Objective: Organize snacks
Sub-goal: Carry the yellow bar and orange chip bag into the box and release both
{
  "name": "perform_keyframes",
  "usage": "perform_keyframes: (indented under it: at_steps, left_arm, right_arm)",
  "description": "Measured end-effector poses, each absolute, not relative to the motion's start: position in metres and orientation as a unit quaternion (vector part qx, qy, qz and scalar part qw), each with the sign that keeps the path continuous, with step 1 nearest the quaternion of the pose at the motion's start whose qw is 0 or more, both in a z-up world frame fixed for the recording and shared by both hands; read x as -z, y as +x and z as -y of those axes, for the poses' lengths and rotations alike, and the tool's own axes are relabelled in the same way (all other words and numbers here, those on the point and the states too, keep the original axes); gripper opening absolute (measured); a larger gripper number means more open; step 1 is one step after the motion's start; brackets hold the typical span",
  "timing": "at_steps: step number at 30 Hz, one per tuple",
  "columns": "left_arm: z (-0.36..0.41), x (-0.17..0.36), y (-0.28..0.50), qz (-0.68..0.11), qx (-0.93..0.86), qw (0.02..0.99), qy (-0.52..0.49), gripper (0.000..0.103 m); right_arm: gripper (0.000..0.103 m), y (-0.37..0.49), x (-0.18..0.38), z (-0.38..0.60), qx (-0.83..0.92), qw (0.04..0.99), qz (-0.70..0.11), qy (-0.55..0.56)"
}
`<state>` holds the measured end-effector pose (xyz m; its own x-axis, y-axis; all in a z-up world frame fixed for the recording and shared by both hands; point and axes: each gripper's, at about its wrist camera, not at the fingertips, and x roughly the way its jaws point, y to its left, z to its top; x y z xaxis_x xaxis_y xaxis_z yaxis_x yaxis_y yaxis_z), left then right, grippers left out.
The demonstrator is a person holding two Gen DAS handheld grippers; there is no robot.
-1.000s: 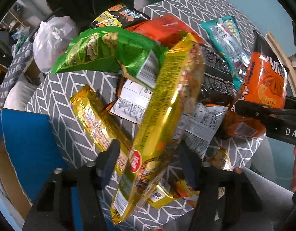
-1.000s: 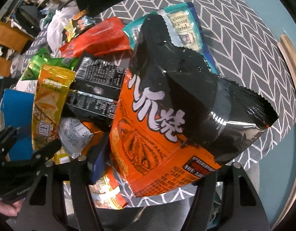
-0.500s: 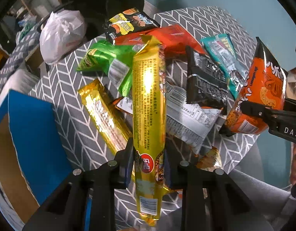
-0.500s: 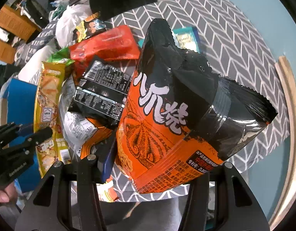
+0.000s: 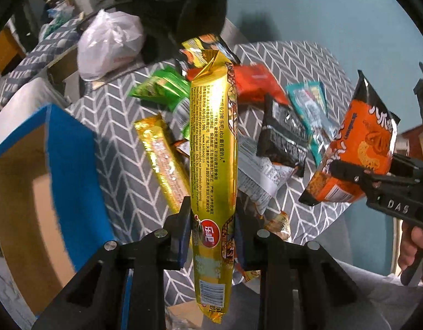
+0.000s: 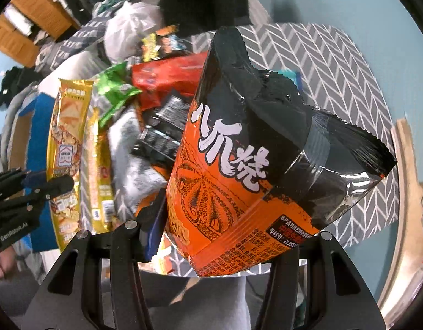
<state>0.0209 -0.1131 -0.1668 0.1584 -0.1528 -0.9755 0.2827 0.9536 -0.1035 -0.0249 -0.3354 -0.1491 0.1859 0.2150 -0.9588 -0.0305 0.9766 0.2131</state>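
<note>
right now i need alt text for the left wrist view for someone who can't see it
The left gripper is shut on a long gold foil snack pack, held upright above a grey chevron-pattern table strewn with snacks. At right, the right gripper holds an orange-and-black crisp bag.

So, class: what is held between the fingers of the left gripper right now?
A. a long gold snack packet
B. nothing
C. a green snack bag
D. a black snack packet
A: the left gripper is shut on the long gold snack packet, lifted above the table.
</note>
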Motion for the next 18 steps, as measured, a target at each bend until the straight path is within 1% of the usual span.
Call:
perform_keyframes:
  at_steps: [10,18]
  left_arm:
    - [0.068,0.132,0.020,-0.619,0.074,0.782,-0.016,0.027]
    - [0.025,0.116,0.012,-0.610,0.017,0.789,-0.070,0.027]
  right_arm:
    - [0.051,-0.004,0.119,0.300,-0.144,0.772,-0.619,0.024]
    - [0.051,0.009,0.101,0.256,-0.206,0.770,-0.604,-0.020]
